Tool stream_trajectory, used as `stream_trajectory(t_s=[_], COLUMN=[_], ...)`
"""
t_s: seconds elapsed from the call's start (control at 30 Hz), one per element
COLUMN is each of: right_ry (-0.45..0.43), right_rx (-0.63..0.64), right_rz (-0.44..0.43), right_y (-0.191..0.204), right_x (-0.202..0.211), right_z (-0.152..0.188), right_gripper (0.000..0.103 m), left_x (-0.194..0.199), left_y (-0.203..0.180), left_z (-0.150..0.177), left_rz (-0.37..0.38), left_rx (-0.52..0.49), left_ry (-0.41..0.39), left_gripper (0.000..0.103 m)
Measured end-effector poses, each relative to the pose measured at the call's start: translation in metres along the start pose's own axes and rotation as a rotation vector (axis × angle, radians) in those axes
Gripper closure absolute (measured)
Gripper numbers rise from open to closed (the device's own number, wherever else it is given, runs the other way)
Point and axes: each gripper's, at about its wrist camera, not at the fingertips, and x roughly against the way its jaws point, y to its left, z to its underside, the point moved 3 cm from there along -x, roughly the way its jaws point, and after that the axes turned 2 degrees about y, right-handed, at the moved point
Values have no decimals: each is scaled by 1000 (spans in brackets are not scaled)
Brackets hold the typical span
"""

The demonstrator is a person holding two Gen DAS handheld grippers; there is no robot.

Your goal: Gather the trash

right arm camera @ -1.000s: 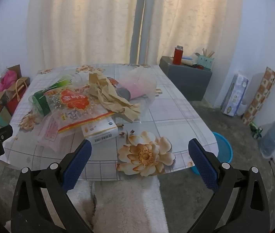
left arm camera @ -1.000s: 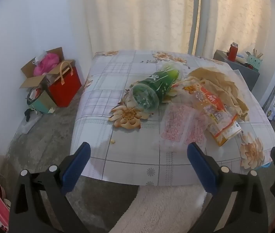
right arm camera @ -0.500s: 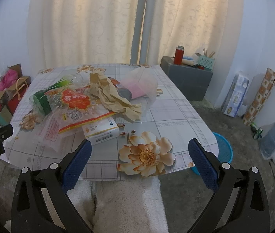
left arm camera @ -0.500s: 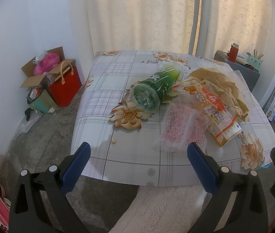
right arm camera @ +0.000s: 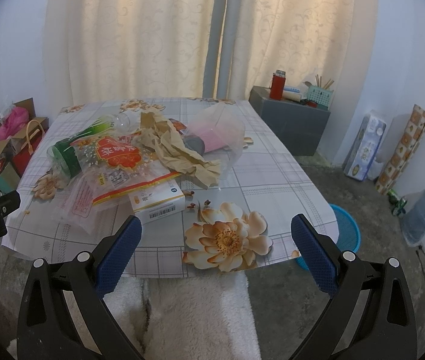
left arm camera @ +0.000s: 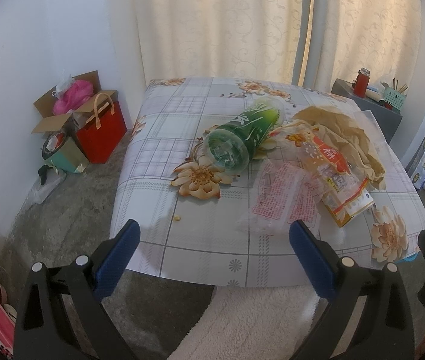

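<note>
The green plastic bottle (left arm camera: 244, 138) lies on its side, glossy and cylindrical, with crumpled brown paper (left arm camera: 340, 133) at its 3 o'clock. The left gripper (left arm camera: 212, 244) and right gripper (right arm camera: 216, 240) are both spread wide, grasping nothing.

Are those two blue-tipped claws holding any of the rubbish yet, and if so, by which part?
Nothing is held. The left gripper and the right gripper both stand open and empty, short of the trash pile on the table.
</note>
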Motion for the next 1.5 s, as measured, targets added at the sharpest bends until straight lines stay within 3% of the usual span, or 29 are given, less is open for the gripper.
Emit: stream_trajectory(t_s=[1.5], right_ry=[6], right_rx=[3], right_rz=[-2], right_y=[5], right_x=[0], right_z=[0], right_gripper=[8], left_x=[0], left_y=[8], left_z=[3], left_rz=[3], left_rx=[7], left_ry=[11], left_gripper=[5])
